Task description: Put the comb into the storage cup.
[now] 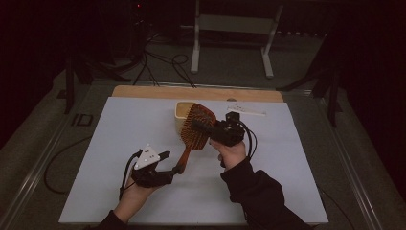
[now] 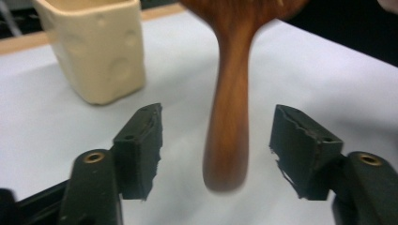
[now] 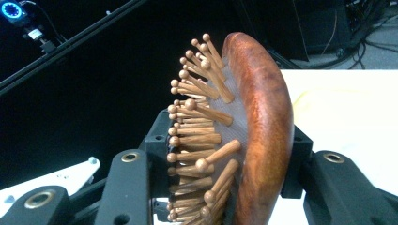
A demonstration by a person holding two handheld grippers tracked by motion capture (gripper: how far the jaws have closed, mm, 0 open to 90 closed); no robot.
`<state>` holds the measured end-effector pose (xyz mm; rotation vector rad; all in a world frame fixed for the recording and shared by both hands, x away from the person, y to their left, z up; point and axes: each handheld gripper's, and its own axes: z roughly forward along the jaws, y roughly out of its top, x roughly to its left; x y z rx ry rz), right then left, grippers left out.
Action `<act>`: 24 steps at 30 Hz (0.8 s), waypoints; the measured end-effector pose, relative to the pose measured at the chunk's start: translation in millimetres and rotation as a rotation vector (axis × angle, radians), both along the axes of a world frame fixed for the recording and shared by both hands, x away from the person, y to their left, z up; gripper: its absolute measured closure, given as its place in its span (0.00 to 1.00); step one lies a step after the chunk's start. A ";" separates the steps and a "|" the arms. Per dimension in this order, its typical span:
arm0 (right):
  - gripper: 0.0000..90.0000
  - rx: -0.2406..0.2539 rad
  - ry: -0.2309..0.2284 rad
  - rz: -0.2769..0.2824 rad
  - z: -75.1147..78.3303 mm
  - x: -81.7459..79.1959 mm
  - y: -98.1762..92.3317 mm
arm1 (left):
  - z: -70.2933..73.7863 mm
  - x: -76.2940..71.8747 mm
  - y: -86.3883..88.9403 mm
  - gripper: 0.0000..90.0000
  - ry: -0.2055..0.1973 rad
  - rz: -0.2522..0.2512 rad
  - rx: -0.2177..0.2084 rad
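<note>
Premises: a darkened recording lab. Evidence: white-covered surface (image 1: 143,124) on a metal-framed platform, loose cables (image 1: 158,62) across the floor, equipment stand (image 1: 234,28) behind, black surrounds.

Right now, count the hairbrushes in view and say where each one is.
1. The wooden hairbrush is above the table, its head clamped in the right gripper, its handle between the open fingers of the left gripper.
</note>
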<state>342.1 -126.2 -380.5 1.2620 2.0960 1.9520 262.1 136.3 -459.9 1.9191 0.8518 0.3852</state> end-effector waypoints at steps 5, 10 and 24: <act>0.58 -0.015 -0.042 0.002 11.6 1.6 -2.7 | -4.5 -1.6 6.7 0.22 0.034 0.003 0.019; 0.58 -0.023 -0.074 0.006 22.9 2.7 -3.1 | -9.6 -5.4 11.2 0.10 0.061 -0.014 0.045; 0.58 -0.059 -0.181 0.009 64.2 16.5 0.2 | -30.3 -9.9 23.7 0.00 0.109 -0.058 0.027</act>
